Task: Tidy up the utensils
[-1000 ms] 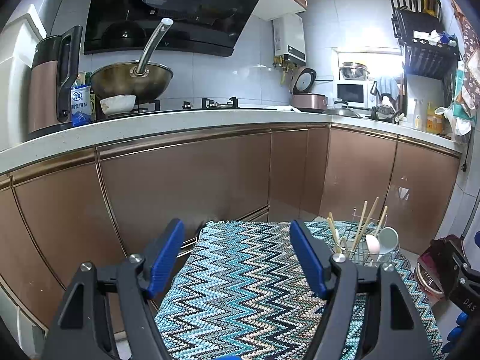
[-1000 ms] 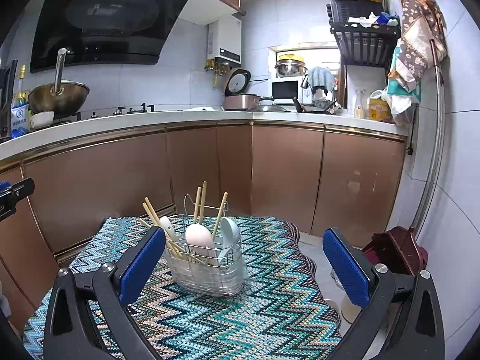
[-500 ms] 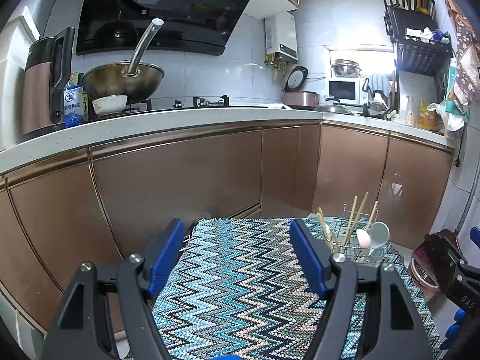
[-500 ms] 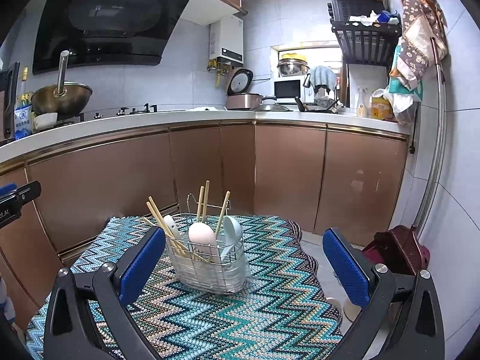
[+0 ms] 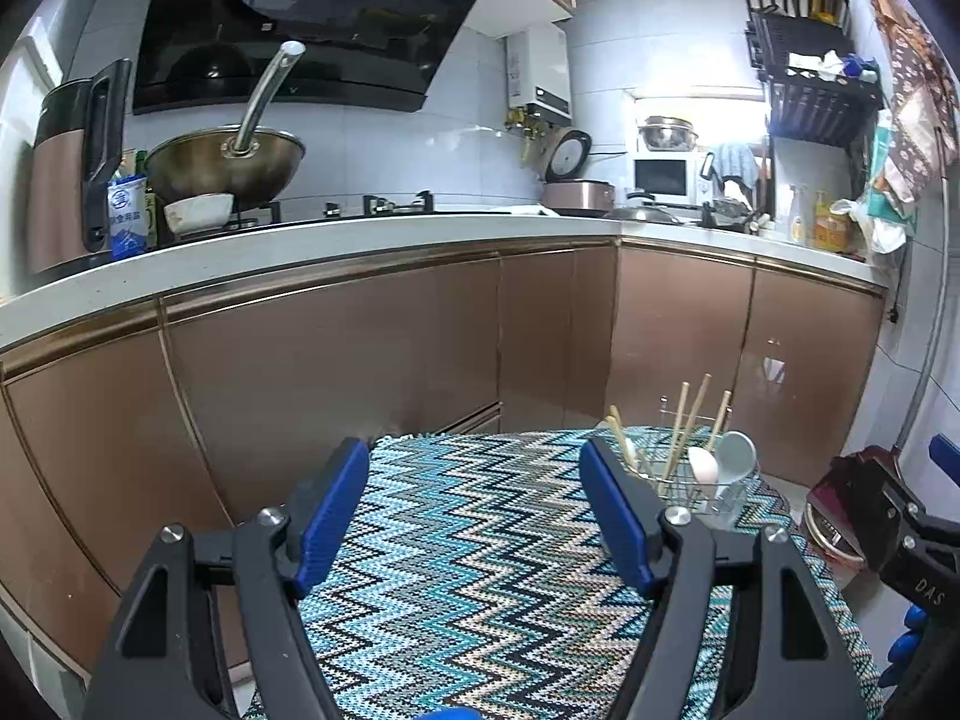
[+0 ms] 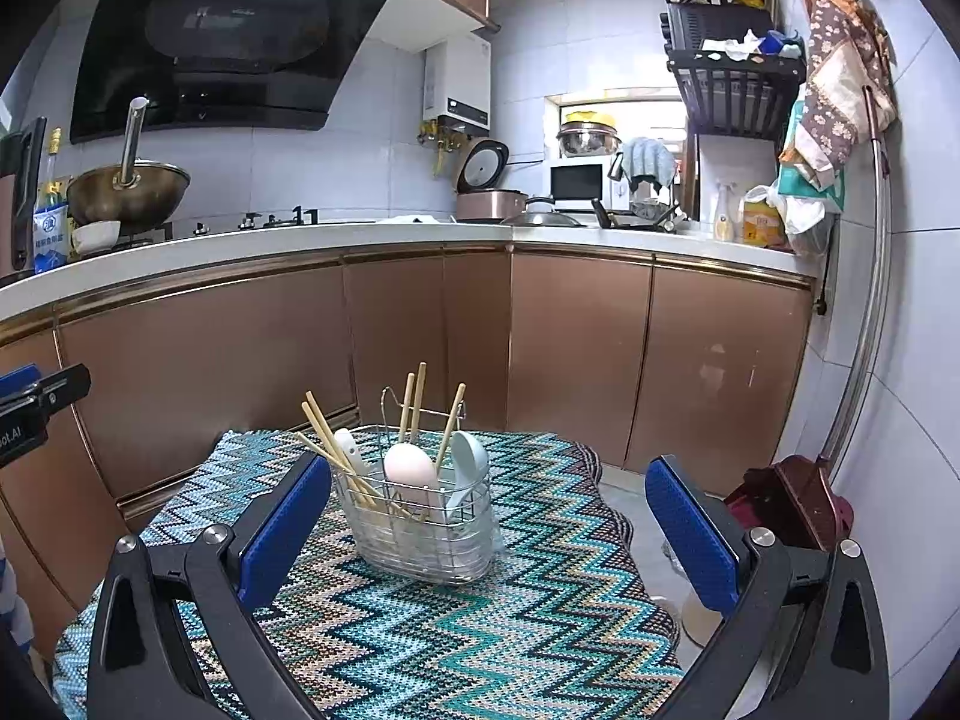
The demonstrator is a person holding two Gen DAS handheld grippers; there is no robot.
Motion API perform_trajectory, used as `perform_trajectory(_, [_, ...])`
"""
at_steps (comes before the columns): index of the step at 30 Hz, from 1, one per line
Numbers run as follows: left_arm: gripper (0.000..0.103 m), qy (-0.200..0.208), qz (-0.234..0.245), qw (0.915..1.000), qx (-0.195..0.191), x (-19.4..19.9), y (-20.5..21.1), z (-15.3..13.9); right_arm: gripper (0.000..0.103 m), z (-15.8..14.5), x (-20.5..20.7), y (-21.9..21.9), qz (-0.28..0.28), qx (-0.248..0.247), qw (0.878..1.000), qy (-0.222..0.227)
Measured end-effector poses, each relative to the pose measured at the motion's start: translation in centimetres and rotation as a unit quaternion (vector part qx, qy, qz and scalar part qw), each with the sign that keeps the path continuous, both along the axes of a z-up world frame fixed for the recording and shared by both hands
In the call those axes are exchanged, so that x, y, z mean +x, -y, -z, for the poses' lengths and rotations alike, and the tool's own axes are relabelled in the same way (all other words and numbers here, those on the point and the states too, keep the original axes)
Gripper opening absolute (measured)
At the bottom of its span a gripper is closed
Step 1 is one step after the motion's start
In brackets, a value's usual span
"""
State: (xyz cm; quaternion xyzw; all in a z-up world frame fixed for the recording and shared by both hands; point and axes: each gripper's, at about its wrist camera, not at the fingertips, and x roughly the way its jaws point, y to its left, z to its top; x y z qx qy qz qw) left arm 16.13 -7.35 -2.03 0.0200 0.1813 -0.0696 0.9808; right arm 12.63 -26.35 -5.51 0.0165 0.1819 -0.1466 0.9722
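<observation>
A wire utensil basket (image 6: 420, 531) stands on a table covered by a zigzag cloth (image 6: 456, 630). It holds several wooden chopsticks (image 6: 414, 399), a white spoon (image 6: 410, 468) and a pale blue spoon (image 6: 471, 459). My right gripper (image 6: 489, 525) is open and empty, with the basket between and beyond its blue pads. My left gripper (image 5: 474, 510) is open and empty over the cloth (image 5: 468, 588); the basket (image 5: 699, 483) is to its right, beyond the right finger. Part of the right gripper's body shows at the left wrist view's right edge.
Brown cabinet fronts (image 6: 570, 354) and an L-shaped white counter (image 6: 360, 237) stand behind the table. A wok (image 5: 225, 162), kettle (image 5: 69, 168) and rice cooker (image 6: 489, 198) sit on the counter. A dark red bin (image 6: 792, 501) stands on the floor, right of the table.
Both grippers have drawn back and risen slightly; the basket looks a little farther and lower in both views. Both stay open and empty.
</observation>
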Motion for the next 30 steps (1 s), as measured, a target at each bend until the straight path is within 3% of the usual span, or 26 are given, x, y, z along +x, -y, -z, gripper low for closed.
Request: perform_trajectory(30, [0.071,0.006,0.023,0.9997,0.009,-0.5,0.9,0.3,0.103,-0.2,-1.1,-0.2,0.016,-0.008,1.0,0.002])
